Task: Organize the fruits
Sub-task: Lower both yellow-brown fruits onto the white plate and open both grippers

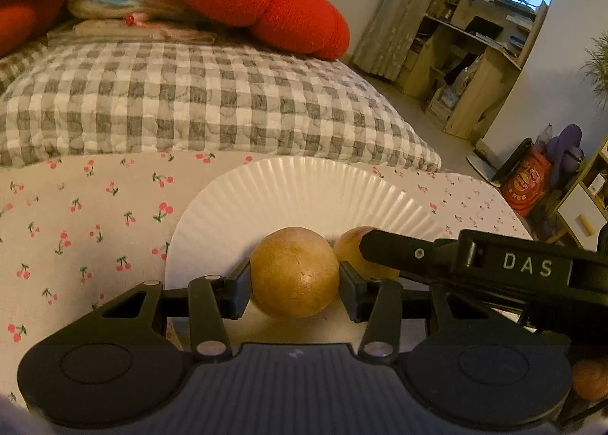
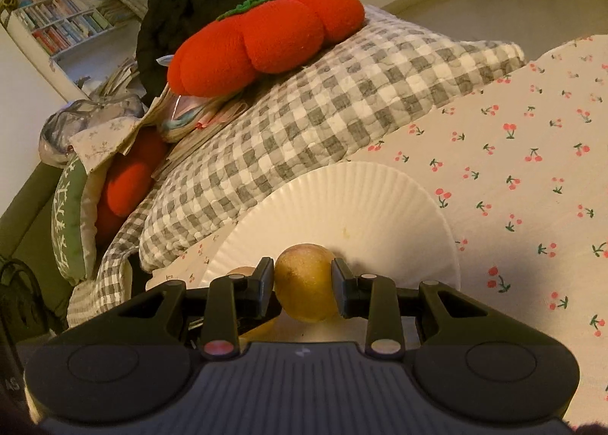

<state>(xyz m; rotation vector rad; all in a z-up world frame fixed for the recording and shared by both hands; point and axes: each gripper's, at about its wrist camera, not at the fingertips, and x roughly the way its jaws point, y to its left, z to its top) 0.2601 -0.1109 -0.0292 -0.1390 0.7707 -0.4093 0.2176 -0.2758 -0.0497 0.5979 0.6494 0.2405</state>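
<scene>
Bed, cherry-print sheet | both jaws clenched on round fruits: left fruit [image 1: 294,271], right fruit [image 2: 306,282] | side by side over paper plate [image 1: 304,191] near edge

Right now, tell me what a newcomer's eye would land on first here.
First the red cushion, lying on the checked quilt at the back. Next the white paper plate on the cherry-print sheet. Over the plate's near edge, the left gripper holds one yellow-brown fruit and the right gripper holds another fruit.
</scene>
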